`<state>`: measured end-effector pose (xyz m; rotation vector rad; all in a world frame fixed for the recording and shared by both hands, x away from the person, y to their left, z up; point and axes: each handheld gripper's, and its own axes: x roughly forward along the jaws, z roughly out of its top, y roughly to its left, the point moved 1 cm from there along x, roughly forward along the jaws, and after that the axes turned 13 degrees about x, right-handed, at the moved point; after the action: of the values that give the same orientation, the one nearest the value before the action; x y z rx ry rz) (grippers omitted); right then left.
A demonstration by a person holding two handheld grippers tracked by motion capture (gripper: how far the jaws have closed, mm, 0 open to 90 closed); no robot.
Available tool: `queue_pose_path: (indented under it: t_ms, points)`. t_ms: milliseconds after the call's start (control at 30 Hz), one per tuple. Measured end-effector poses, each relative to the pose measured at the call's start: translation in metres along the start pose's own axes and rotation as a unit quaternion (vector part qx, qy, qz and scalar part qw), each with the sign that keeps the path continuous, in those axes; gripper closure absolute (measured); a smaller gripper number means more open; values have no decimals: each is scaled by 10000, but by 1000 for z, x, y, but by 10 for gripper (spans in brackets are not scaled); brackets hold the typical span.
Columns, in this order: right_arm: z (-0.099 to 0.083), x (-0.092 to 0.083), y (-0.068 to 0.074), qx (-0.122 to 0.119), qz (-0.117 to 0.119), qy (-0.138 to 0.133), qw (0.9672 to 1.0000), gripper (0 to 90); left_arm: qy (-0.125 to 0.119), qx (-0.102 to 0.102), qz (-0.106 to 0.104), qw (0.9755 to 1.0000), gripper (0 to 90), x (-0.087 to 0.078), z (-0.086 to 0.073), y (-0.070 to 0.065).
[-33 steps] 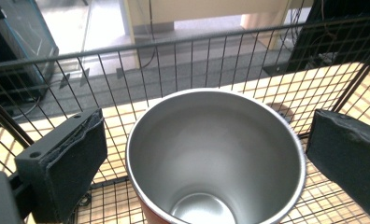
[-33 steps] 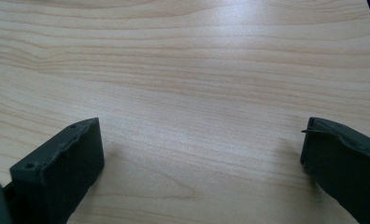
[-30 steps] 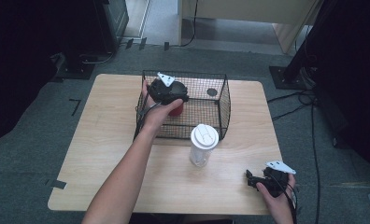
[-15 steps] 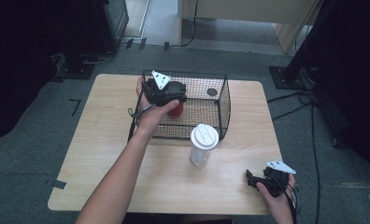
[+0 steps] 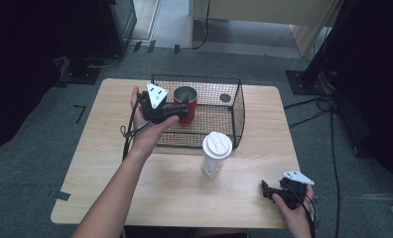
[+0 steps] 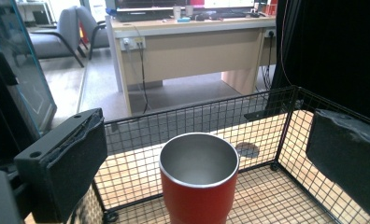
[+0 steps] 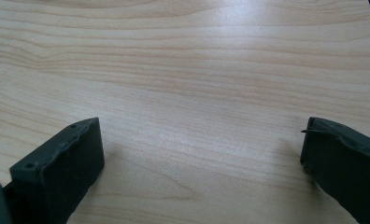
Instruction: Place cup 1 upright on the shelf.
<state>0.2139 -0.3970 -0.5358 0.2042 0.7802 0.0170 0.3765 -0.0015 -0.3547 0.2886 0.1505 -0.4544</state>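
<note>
Both jaws of my left gripper [image 6: 206, 158] stand wide apart, one on each side of the red tumbler [image 6: 199, 179] and clear of its wall, so nothing is held. On my right gripper [image 7: 202, 158] the jaws are just as wide, with bare table [image 7: 197, 70] between them; from above that gripper [image 5: 284, 191] sits low at the near right corner, well away from the work.

From the high view, the tumbler [image 5: 185, 104] stands upright and empty in the near-left part of the wire basket [image 5: 236, 106], with my left gripper [image 5: 177, 113] beside it at the basket's left wall.

My worry is that wall and the rim. As I judge it, pulling back low could snag a jaw or the trailing cable on the wire, drag the basket, or tip the tall cup, which looks top-heavy enough to go over from one knock.

Just outside the basket's near wall stands a white lidded cup [image 5: 216, 152], close enough that a shoved basket might push it. A small dark round thing [image 5: 225, 97] lies on the basket floor farther back; I cannot tell what it is.
</note>
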Motion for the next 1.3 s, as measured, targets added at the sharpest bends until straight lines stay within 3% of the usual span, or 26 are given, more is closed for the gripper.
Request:
queue_pose_path:
  t_ms: [333,567,800,1300]
  points:
    - [0,0,0,3,1,-1,10000,0,-102,68,89,9999,0,-34,-14,2]
    - [0,0,0,1,4,0,10000,0,-63,-126,95,9999,0,-55,-35,9]
    - [0,0,0,12,-2,3,10000,0,7,-224,139,9997,0,-75,-58,17]
    - [0,0,0,-10,-4,2,10000,0,397,-377,142,9984,0,-107,-121,36]
